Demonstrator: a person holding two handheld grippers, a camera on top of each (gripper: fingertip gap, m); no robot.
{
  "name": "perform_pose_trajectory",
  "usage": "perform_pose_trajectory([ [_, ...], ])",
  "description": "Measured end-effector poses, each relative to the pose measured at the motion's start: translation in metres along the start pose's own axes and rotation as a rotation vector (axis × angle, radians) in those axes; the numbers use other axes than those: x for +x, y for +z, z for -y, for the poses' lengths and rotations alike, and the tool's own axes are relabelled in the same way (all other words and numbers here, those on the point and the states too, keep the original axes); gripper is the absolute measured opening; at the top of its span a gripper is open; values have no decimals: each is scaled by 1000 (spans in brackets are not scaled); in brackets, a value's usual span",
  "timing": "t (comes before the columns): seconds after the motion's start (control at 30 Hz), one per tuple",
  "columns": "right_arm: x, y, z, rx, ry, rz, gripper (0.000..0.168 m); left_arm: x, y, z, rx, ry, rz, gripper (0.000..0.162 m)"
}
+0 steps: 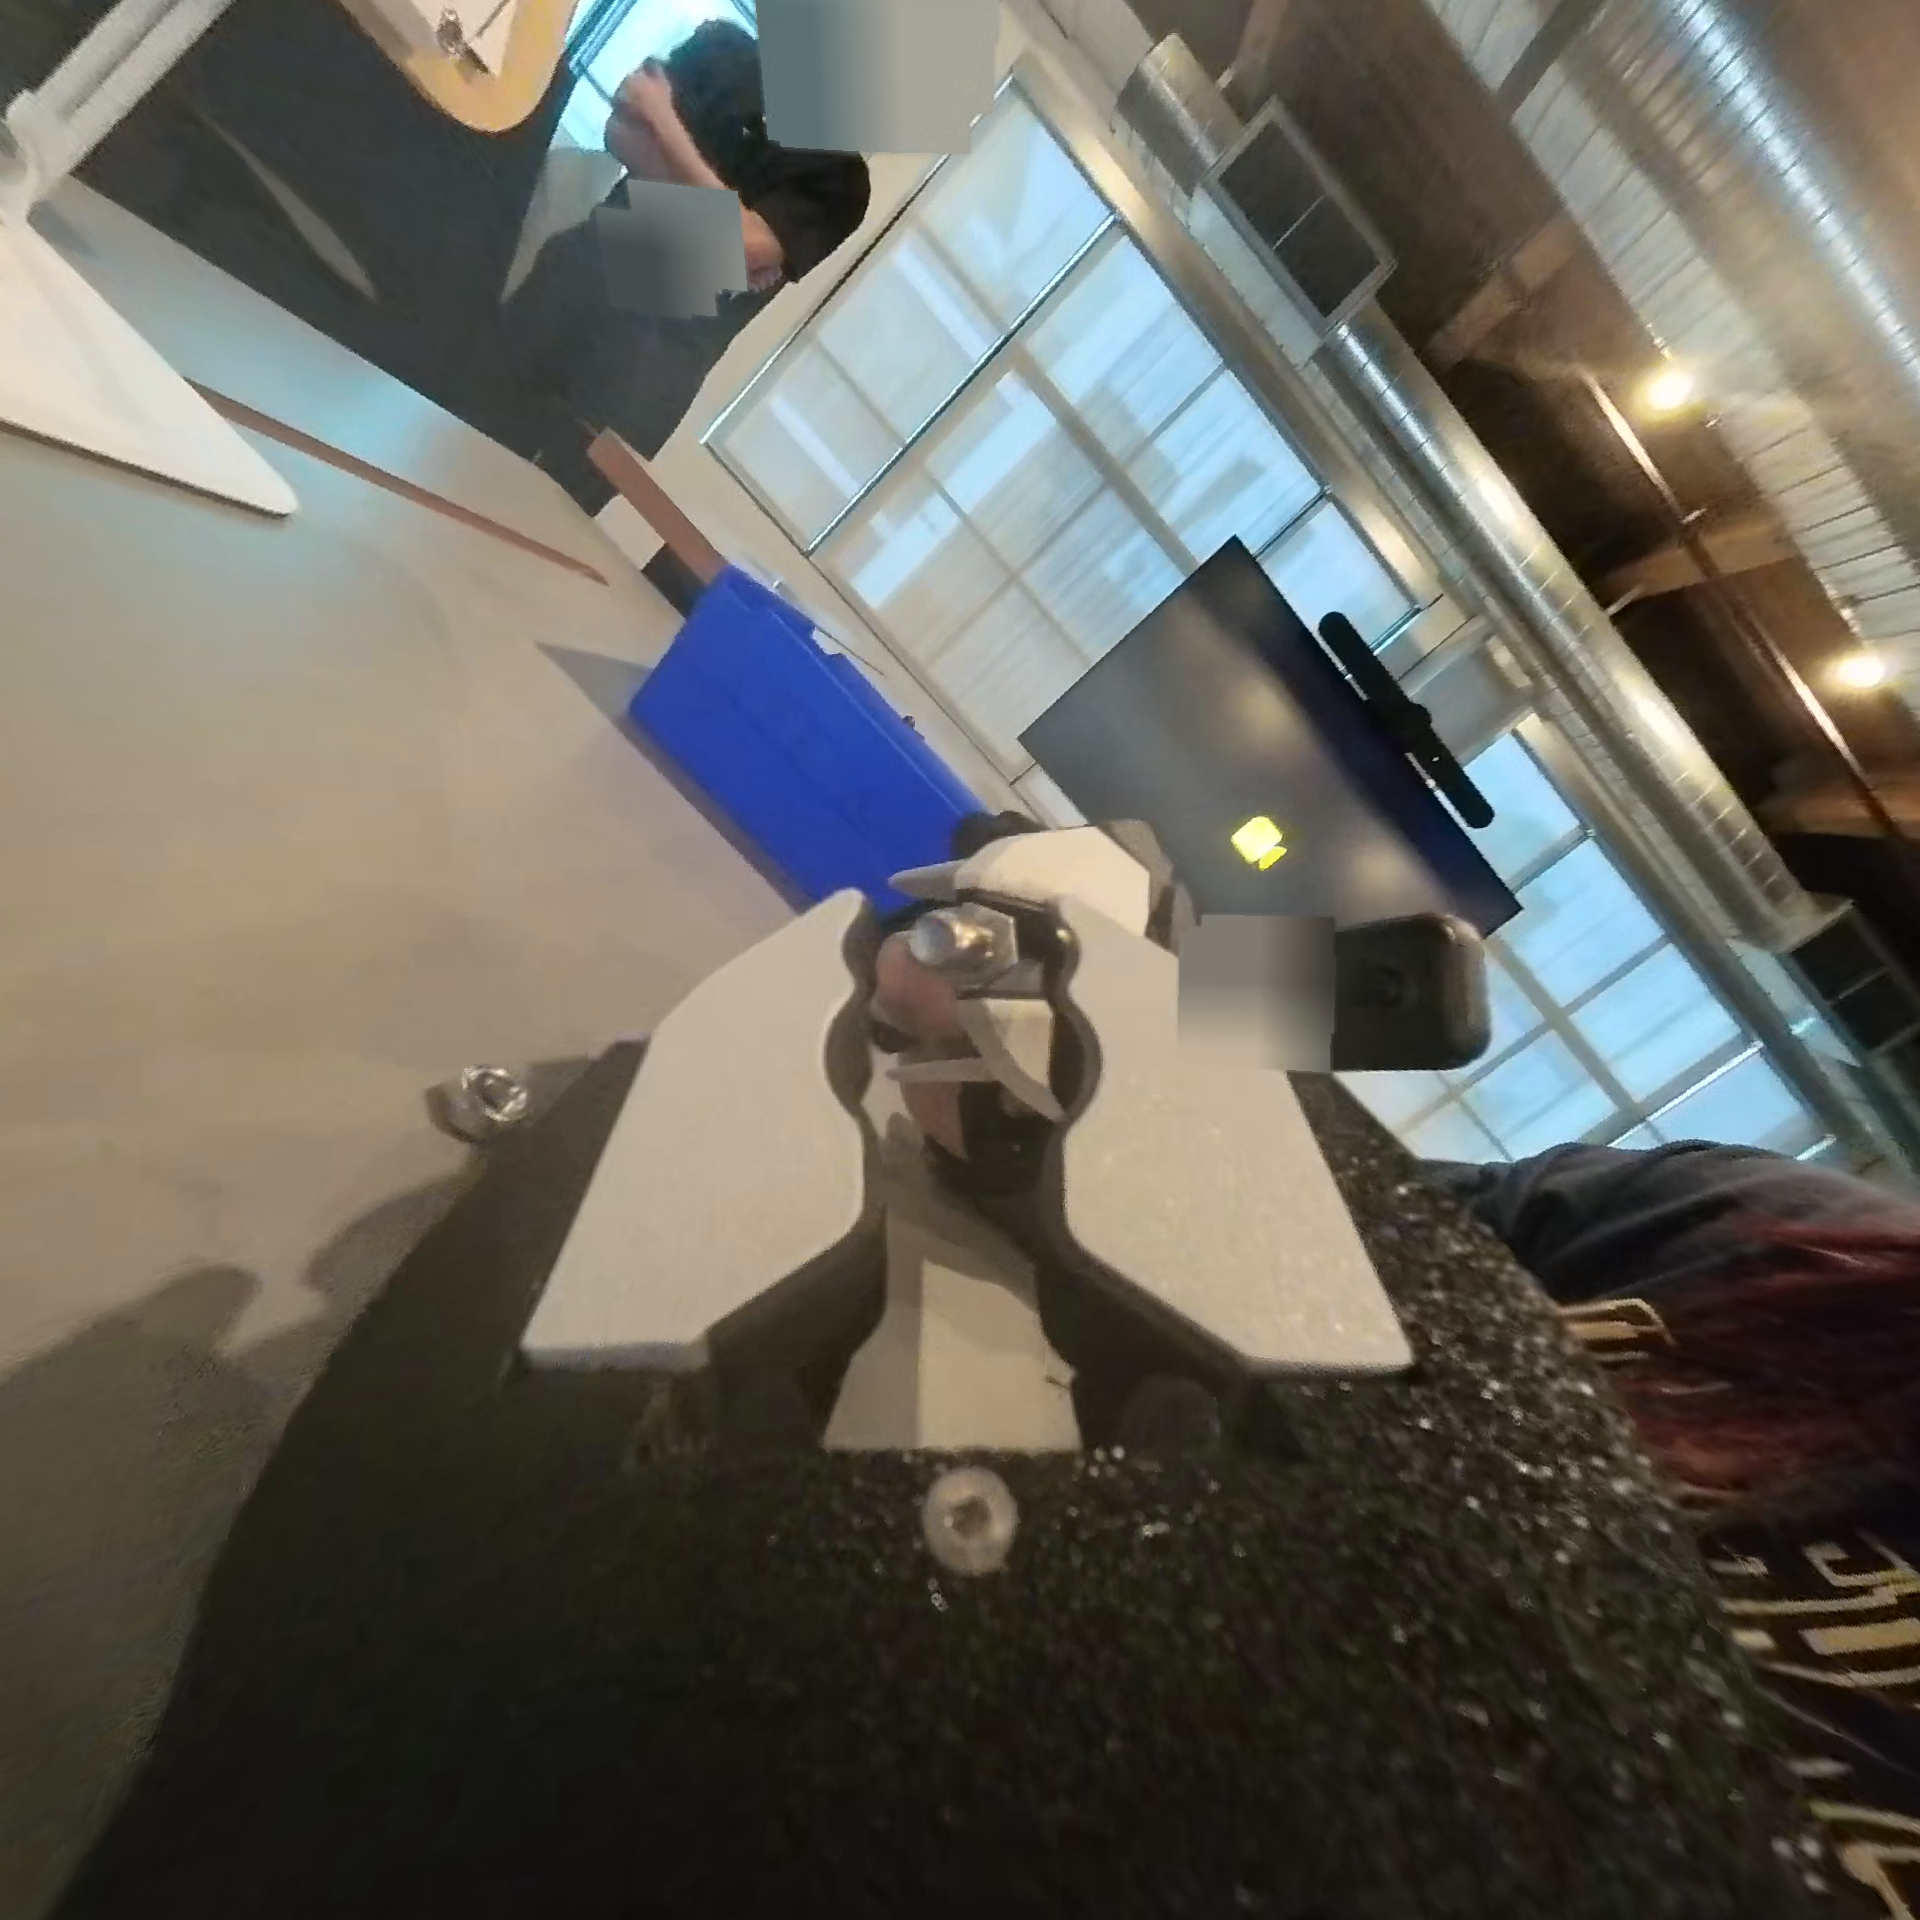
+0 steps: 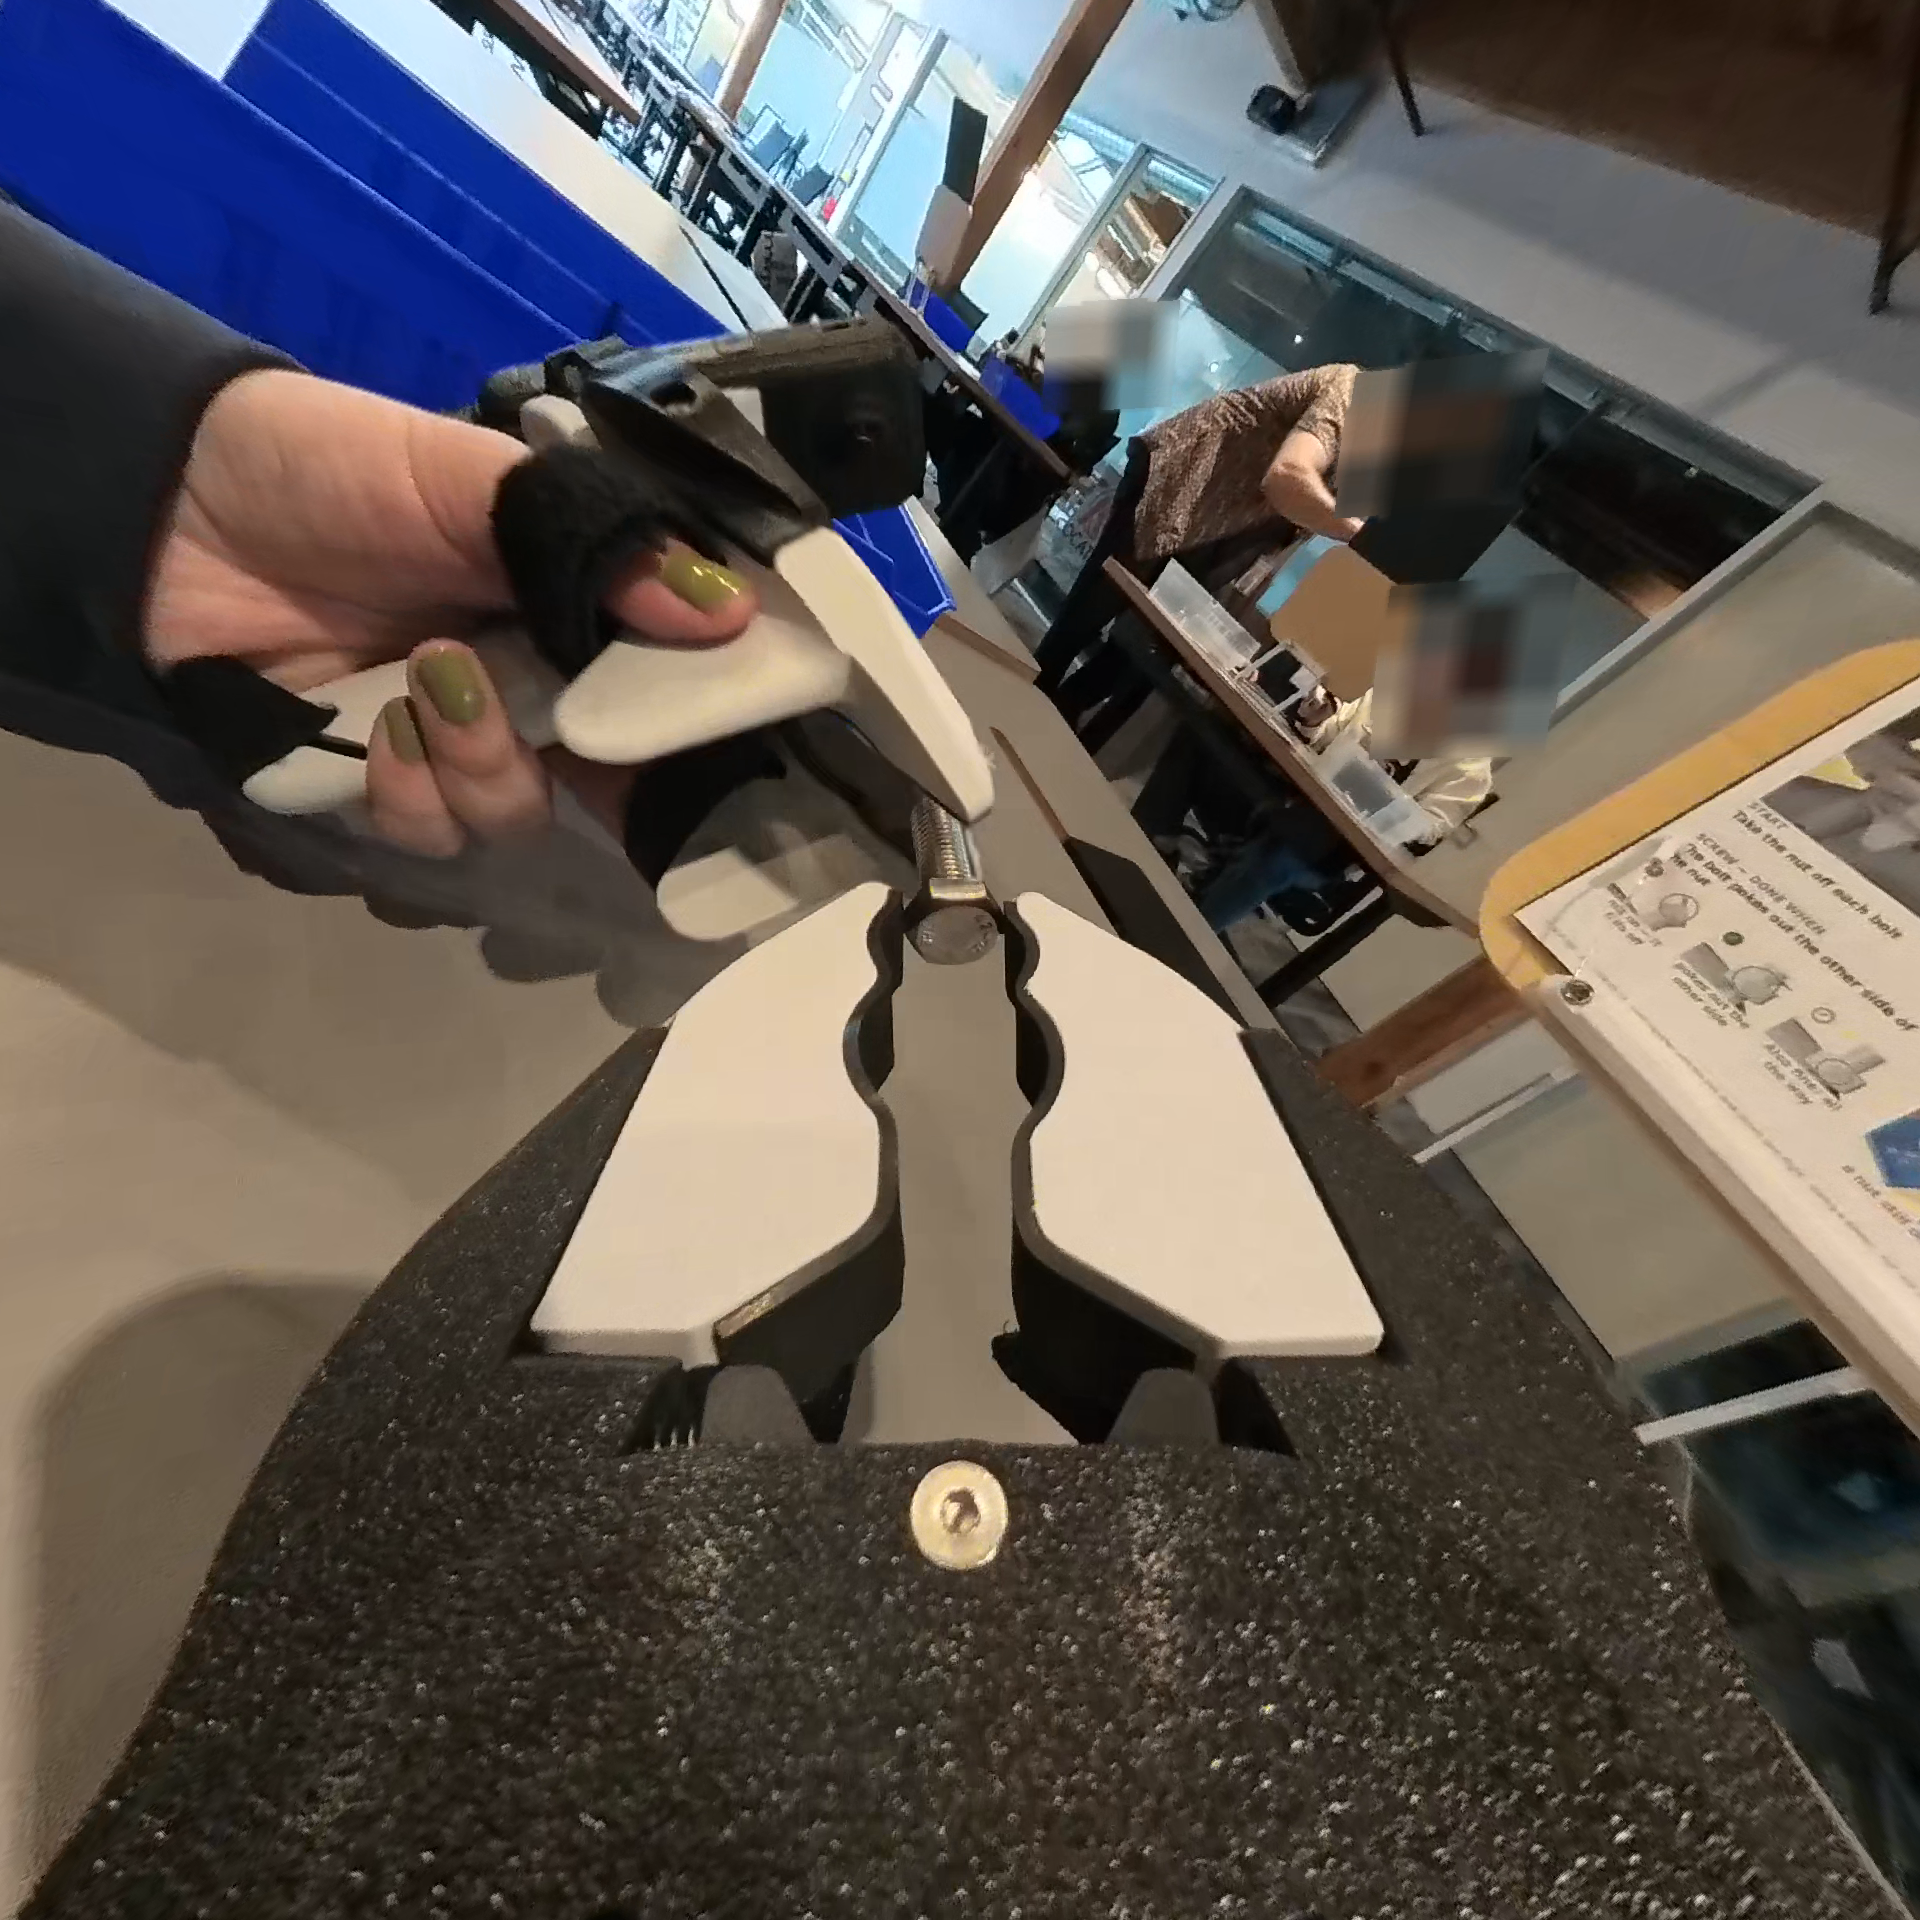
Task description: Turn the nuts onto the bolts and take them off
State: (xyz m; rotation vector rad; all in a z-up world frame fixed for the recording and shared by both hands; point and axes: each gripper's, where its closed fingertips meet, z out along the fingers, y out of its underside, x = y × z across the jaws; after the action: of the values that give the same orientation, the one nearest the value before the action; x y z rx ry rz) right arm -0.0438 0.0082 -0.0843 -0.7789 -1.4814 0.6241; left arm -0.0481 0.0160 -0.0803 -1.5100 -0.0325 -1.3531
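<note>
A steel bolt [image 2: 940,847] is held in the air above the grey table [image 1: 260,779]. My right gripper [image 2: 951,914] is shut on its hex head [image 2: 945,940], and the threaded shaft points away from it. In the left wrist view the bolt's tip and a nut [image 1: 982,940] on the thread lie across the gap of my left gripper [image 1: 966,935]. Its jaws stand apart on either side. A hand [image 2: 312,551] holds the left gripper, and one white finger [image 2: 883,665] ends at the bolt's tip. A loose nut [image 1: 488,1091] lies on the table.
A blue bin [image 1: 790,748] stands on the table beyond the grippers and shows in the right wrist view [image 2: 312,208]. A board with an instruction sheet [image 2: 1714,987] stands at the right. A white board [image 1: 104,395] lies far left. People sit at tables behind. The grippers are tip to tip, or close to it. My left tips are roughly 11 cm from the loose nut [image 1: 488,1091].
</note>
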Motion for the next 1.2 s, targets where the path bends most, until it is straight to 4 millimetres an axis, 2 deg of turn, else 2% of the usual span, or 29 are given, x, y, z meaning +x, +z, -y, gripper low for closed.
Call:
perform_pose_trajectory([
  [0.03,0,0,0,2,0,0,18,1,0,1,11,-1,-12,19],
  [0.23,-1,-1,2,32,-45,1,19,5,-2,1,-11,8,-40,11],
  [0.33,8,-9,-4,17,-57,-7,32,5,-5,0,-82,107,15,10],
  [0.43,27,-17,-16,7,80,-20,35,-4,-7,-14,-283,346,174,9],
  [0.47,33,-29,-28,-6,136,-43,35,-9,-6,-20,-372,441,236,9],
  [0.53,44,-32,-38,-20,226,-62,34,-19,-4,-33,-553,598,326,9],
  [0.63,49,-32,-52,-59,306,-61,33,-36,-1,-51,-775,714,410,9],
  [0.73,45,-29,-61,-93,339,-39,31,-54,-2,-61,-945,839,500,10],
  [0.87,38,-24,-68,-132,352,-2,30,-60,0,-78,-1070,831,460,9],
  [1.03,33,-21,-73,-158,358,21,28,-66,-4,-84,-1135,816,464,9],
  [1.2,29,-19,-77,-175,364,44,27,-67,-2,-88,-1128,795,447,9],
])
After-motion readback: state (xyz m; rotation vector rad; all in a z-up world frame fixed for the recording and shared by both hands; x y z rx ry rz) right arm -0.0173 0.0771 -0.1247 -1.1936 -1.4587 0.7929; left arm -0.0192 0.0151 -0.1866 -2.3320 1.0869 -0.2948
